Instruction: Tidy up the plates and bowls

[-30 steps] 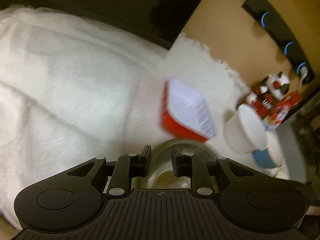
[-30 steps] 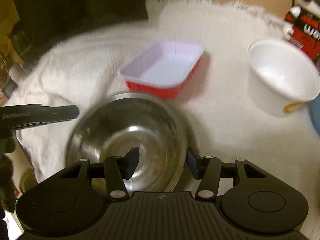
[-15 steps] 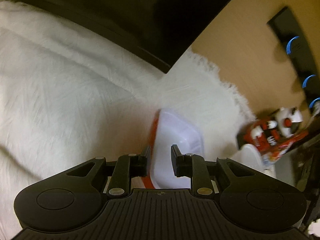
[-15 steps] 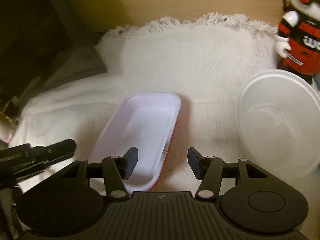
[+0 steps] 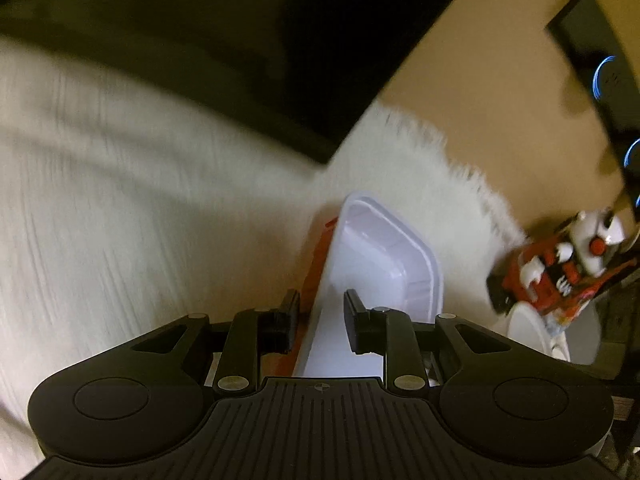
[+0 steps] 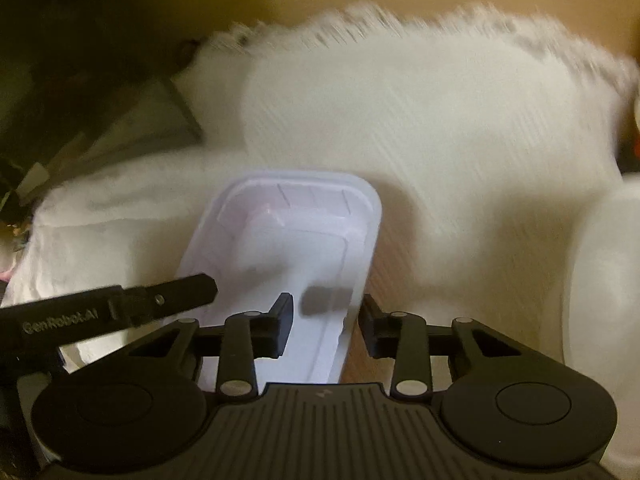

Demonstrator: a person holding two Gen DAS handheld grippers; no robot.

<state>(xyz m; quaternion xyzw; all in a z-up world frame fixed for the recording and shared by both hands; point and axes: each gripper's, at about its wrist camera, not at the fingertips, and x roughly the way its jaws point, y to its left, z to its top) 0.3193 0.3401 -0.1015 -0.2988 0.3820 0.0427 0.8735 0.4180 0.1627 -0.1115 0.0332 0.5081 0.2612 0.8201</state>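
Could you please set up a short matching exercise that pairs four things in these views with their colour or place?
Things:
1. rectangular tray
2. cloth
3. toy figure
4. left gripper

Descriptions:
A. red, white and black, at the cloth's far edge
B. white inside, red outside
C. straddling one long rim of the tray
D. white, fringed, spread under the dishes

Pairs: 1-B, 2-D, 3-A, 4-C
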